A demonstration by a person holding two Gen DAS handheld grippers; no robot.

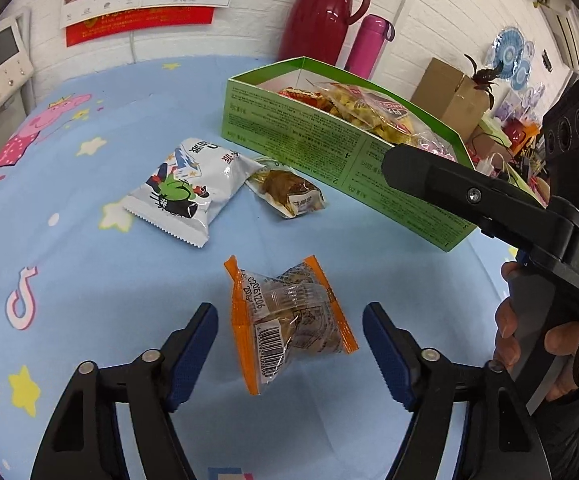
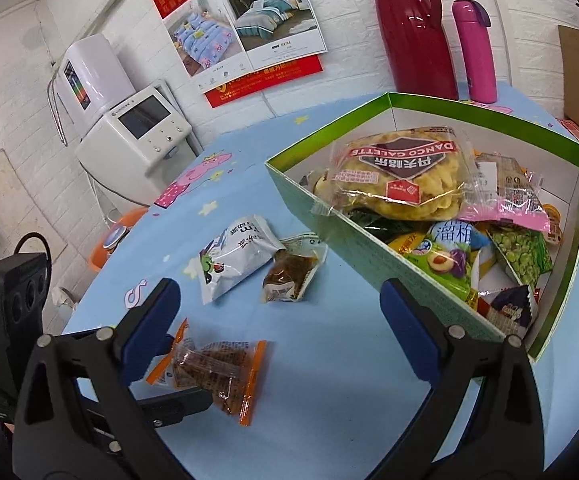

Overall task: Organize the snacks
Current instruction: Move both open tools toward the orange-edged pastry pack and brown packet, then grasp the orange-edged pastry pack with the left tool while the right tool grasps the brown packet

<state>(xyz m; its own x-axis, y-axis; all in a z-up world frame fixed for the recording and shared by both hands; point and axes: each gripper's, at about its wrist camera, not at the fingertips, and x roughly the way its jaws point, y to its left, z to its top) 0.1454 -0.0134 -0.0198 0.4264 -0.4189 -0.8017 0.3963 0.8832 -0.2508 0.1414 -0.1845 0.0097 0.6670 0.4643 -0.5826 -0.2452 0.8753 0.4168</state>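
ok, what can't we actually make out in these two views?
- Green box contents: in the left wrist view the near wall hides all but the top packets.
- Orange-edged snack: in the right wrist view the left gripper covers its left end.
- Bottom of the box: in the right wrist view, buried under piled packets.
- Small print on the white packet: too small to read in either view.

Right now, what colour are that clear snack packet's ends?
Orange ends on the packet; left wrist view shows it best.

box (image 1: pixel 329 152): table's (image 1: pixel 89 260) right | three packets (image 1: pixel 289 328): left, before it | flasks (image 1: pixel 321 12): apparently behind
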